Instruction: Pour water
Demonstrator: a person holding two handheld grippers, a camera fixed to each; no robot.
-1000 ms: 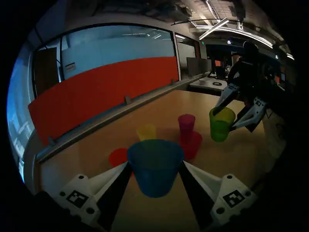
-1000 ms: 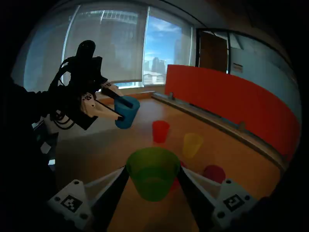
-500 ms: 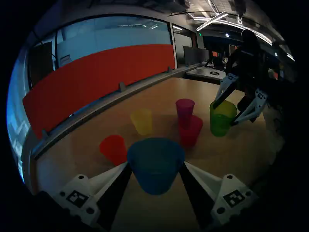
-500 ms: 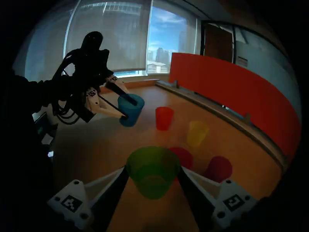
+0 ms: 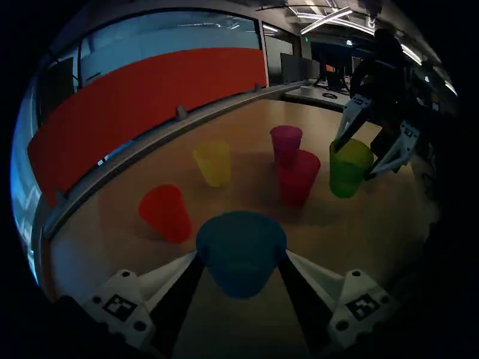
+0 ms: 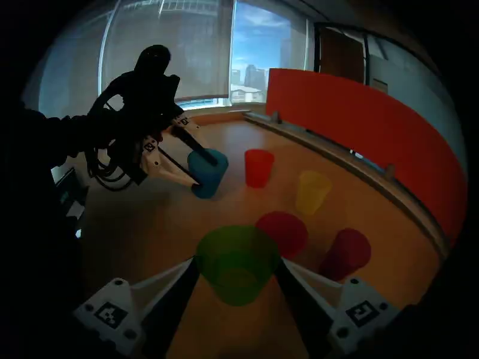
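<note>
While both cups are in hand, I treat them as light, thin-walled plastic: the wall likely gives under pressure and the surface is probably smooth enough to slip.

1. The left gripper (image 5: 241, 258) pinches the blue cup (image 5: 241, 242), one finger on each side of the wall, upright and low over the table (image 5: 365, 227).
2. The right gripper (image 6: 238, 266) pinches the green cup (image 6: 238, 254) the same way, also upright.
3. I cannot tell whether either cup holds water; the walls are tinted and the light is dim.

Hold point: I judge the upper wall, just under the rim, to be best. The cups widen upward, so fingers placed there resist a downward slide. Excess squeeze may buckle the wall and spill the contents.

Four cups stand apart on the table between the held pair: orange cup (image 5: 164, 210), yellow cup (image 5: 214, 163), purple cup (image 5: 286, 142) and red cup (image 5: 297, 177). The purple and red ones stand close together.
</note>
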